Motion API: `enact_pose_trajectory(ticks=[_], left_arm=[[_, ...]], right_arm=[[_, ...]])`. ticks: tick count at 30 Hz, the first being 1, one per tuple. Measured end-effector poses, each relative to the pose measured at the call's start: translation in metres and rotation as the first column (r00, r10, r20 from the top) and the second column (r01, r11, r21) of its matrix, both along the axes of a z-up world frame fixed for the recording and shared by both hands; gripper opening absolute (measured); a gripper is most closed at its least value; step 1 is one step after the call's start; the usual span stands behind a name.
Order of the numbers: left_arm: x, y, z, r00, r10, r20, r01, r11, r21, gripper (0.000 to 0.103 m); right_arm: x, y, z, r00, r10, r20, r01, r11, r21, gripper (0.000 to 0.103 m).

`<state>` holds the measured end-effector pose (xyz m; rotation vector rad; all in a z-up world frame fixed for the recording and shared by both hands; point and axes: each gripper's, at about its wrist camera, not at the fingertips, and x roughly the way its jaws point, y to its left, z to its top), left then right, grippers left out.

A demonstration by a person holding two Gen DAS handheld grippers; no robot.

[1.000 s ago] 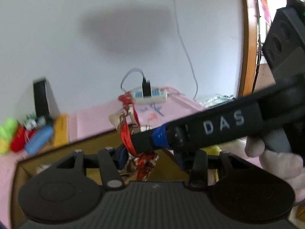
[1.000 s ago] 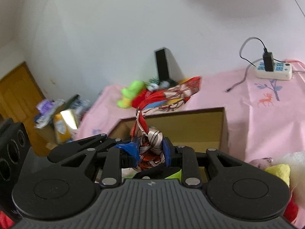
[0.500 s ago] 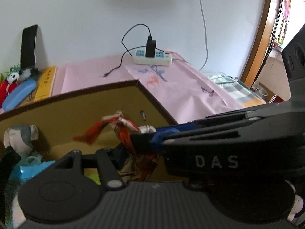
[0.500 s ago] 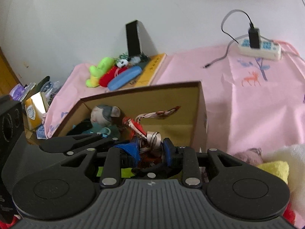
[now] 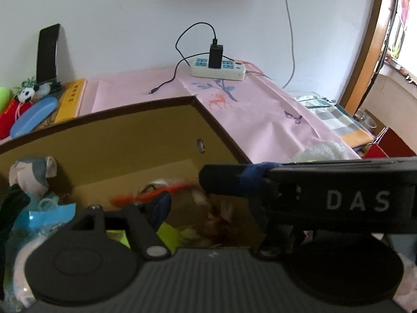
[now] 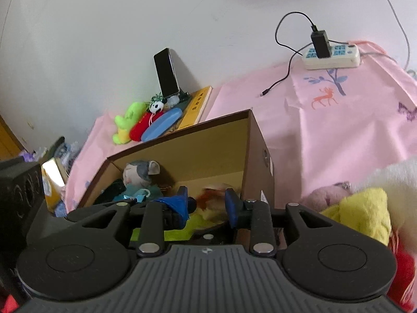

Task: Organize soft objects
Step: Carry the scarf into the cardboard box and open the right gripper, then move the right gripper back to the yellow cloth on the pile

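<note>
I held both grippers over the open brown cardboard box (image 6: 245, 140), which stood on the pink printed tablecloth (image 6: 338, 130).

Gripper state: the jaws of the left gripper (image 5: 206, 206) were opening, and the right gripper (image 6: 206, 203) was likewise opening its jaws. Nothing was pinched in either. The red-and-cream patterned silk scarf (image 5: 216, 214) lay blurred between and below the blue-padded fingers, free of the pads, over the box floor near its right wall.

Progress, as I judged it: the scarf counted as delivered. Already inside the box were one grey-and-white plush doll (image 6: 142, 173), one teal and blue soft bundle (image 5: 39, 216) and one lime-green soft item (image 6: 182, 228).

Remaining, as I judged it: just outside the box to the right lay a pile of plush toys, of which I could count one pink (image 6: 328, 195), one yellow (image 6: 365, 211) and one white (image 6: 391, 174); a red patch below them could not be identified.

At the far wall lay one green plush (image 6: 127, 122), one red plush (image 6: 142, 127) and one small panda toy (image 6: 156, 107); whether these belonged to the task I could not tell.
</note>
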<state>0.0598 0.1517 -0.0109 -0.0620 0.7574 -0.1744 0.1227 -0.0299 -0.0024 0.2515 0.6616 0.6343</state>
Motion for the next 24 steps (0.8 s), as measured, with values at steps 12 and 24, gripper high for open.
enact_pose_trajectory(ticks=[12, 24], left_arm=[[-0.026, -0.015, 0.022, 0.996, 0.088, -0.009, -0.087, 0.992, 0.086, 0.068], [-0.068, -0.025, 0.038, 0.988, 0.153, 0.021, -0.154, 0.977, 0.144, 0.069]], right_arm=[[-0.029, -0.021, 0.011, 0.999, -0.05, 0.021, 0.048, 0.997, 0.058, 0.015], [-0.067, -0.026, 0.011, 0.996, -0.061, 0.058, 0.059, 0.998, 0.028, 0.016]])
